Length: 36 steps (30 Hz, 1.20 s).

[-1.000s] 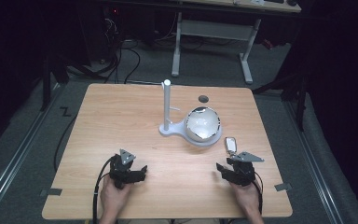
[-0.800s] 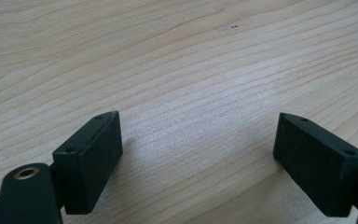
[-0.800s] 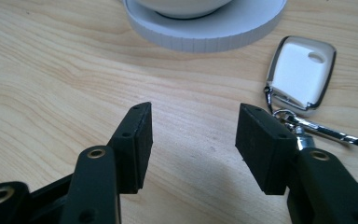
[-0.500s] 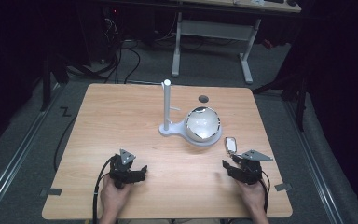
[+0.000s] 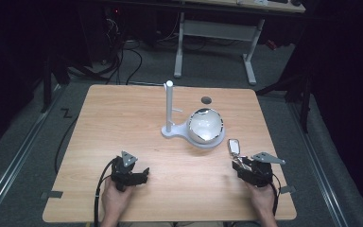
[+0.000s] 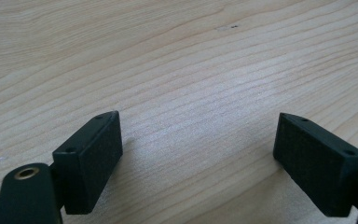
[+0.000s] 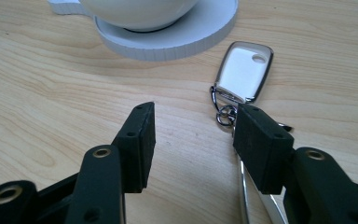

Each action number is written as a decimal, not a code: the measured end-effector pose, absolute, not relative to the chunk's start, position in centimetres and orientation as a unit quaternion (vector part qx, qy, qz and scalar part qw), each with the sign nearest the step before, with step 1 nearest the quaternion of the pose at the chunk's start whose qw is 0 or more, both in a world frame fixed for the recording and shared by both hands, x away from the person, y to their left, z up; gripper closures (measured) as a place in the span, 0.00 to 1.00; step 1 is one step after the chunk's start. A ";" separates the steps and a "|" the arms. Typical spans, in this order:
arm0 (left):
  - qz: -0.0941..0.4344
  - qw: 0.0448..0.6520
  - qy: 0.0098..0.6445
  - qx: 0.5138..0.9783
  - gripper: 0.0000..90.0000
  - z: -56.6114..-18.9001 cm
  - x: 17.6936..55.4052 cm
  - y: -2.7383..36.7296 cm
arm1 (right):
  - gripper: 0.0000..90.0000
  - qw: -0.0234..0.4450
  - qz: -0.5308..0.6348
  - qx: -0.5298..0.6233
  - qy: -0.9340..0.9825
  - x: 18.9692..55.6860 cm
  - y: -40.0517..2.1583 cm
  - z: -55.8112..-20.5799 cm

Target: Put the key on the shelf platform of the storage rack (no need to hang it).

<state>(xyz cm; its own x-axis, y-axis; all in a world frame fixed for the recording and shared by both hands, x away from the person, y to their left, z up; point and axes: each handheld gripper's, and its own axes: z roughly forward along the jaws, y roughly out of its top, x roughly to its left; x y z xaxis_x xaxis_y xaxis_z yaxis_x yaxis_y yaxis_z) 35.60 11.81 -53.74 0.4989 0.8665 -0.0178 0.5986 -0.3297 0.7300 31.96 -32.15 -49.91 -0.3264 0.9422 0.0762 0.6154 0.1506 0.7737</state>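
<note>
The right gripper (image 5: pixel 248 171) sits low over the light wooden table (image 5: pixel 123 123) near its front right corner, jaws apart with nothing between them, the right jaw just beside the ring of a silver-rimmed white key fob (image 7: pixel 243 71). The right hand (image 5: pixel 263 201) holds it from the front edge. The fob lies just in front of a white round stand base (image 7: pixel 186 35) carrying a white bowl-shaped dome (image 5: pixel 205 126) and a white upright post (image 5: pixel 169 105). Near the front left corner, the left gripper (image 5: pixel 139 174), jaws wide apart, hovers over bare wood in the left hand (image 5: pixel 115 201).
</note>
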 end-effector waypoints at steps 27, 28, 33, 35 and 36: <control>0.192 0.348 0.462 0.793 0.18 -53.7 35.6 11.8 | 0.68 0.227 0.319 0.560 0.730 33.3 -33.9 -52.2; 0.192 0.348 0.462 0.793 0.18 -53.7 35.6 11.8 | 0.69 0.227 0.317 0.560 0.731 33.4 -33.8 -52.3; 0.192 0.348 0.462 0.793 0.18 -53.7 35.6 11.8 | 0.75 0.232 0.310 0.561 0.732 33.8 -33.7 -52.6; 0.192 0.348 0.462 0.793 0.18 -53.7 35.6 11.8 | 0.79 0.237 0.306 0.558 0.734 33.8 -33.6 -52.6; 0.192 0.348 0.462 0.793 0.18 -53.7 35.6 11.8 | 0.80 0.241 0.304 0.556 0.735 33.8 -33.6 -52.6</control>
<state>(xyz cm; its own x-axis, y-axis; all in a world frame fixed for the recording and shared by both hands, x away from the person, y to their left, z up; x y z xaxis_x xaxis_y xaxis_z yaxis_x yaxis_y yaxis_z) 35.60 11.81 -53.74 0.4992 0.8663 -0.0169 0.5983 -0.3305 0.7299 33.78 -33.57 -52.61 -0.2661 0.9638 -0.0164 0.6715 0.1975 0.7142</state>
